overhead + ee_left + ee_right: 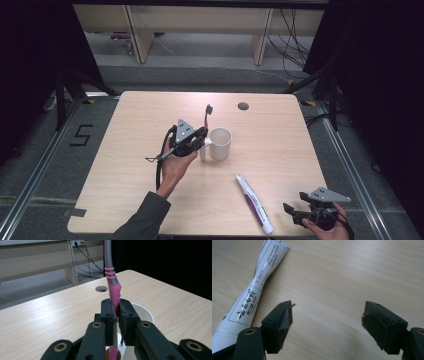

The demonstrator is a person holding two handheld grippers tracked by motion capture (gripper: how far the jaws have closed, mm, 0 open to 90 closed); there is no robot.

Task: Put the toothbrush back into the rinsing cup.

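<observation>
My left gripper (pixel 202 135) is shut on a pink and grey toothbrush (pixel 206 119), which stands nearly upright with its bristle head on top. In the left gripper view the pink handle (pixel 114 291) is pinched between the jaws, just over the near rim of a white cup (pixel 144 312). That white cup (pixel 220 143) stands at mid-table, right beside the gripper. A white and purple toothpaste tube (pixel 254 201) lies flat near the front edge. My right gripper (pixel 292 211) stands open at the front right, a little right of the tube (pixel 249 296), with nothing between its fingers.
The table (pixel 150 120) is light wood with a round cable hole (pixel 243 106) near its far edge. Black stands and cables flank it on the floor. Bare tabletop lies left and right of the cup.
</observation>
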